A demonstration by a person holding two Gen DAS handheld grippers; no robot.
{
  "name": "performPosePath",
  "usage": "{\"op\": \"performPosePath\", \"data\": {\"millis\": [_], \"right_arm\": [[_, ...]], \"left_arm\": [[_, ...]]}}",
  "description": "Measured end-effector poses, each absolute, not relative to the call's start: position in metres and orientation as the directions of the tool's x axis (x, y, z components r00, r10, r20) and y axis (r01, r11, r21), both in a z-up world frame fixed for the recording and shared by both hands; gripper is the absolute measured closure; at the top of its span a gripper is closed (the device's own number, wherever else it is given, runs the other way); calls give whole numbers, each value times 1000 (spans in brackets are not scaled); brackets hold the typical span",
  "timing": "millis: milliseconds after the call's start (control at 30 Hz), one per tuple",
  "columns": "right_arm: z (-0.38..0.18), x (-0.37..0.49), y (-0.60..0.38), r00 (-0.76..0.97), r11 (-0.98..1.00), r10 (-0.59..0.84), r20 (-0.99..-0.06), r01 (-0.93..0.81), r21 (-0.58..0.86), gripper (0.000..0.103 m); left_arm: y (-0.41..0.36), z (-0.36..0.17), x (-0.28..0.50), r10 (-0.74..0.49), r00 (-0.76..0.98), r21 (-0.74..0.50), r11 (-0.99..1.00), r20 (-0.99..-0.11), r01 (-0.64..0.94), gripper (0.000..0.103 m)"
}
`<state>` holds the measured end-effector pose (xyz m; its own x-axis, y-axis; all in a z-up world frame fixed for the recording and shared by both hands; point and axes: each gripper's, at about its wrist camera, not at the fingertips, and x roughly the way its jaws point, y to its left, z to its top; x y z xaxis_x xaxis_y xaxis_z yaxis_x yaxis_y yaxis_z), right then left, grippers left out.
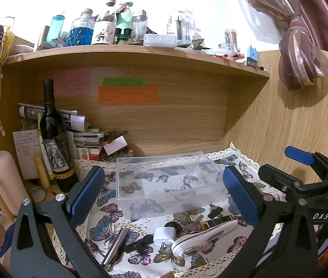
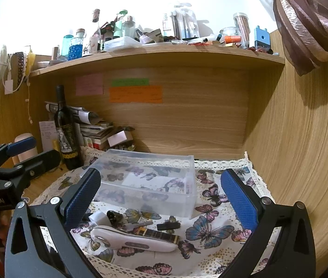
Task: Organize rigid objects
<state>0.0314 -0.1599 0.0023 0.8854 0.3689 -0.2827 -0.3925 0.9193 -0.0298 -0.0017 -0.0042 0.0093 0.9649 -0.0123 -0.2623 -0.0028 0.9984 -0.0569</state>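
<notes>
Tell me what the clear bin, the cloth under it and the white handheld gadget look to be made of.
Clear bin: likely rigid plastic, slightly frosted; the butterfly print shows through its walls.
Cloth: woven fabric, matte, with a lace edge.
White gadget: apparently smooth moulded plastic, glossy, with a shiny, perhaps metal, ring at one end.

The left claw (image 1: 162, 191) has two black plastic arms with round silver screws, and each finger wears a flat blue pad with a bumpy face. The right claw (image 2: 160, 195) looks just the same, with white letters "DAS" on its black body. The left one's body reads "CenRobot.AI" in white.
</notes>
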Motion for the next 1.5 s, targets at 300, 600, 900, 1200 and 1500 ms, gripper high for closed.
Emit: {"op": "performPosePath", "data": {"millis": [300,600,900,1200,1500], "right_arm": [[2,31,-160,886,919,368,-281,-392,-31,0],[4,30,-161,887,920,368,-277,-391,-31,0],[5,30,-161,889,920,368,-272,-391,-36,0],[6,29,-161,891,920,368,-268,-391,-36,0],[6,29,-161,894,922,362,-266,-385,-38,0]], "left_arm": [[-6,10,-3,-15,966,-58,998,-259,-1,0],[-6,10,-3,-15,966,-59,998,-259,0,0],[-6,10,-3,-15,966,-58,998,-260,0,0],[-7,10,-3,-16,966,-59,998,-260,1,0],[-8,9,-2,-28,963,-66,998,-269,10,0]]}}
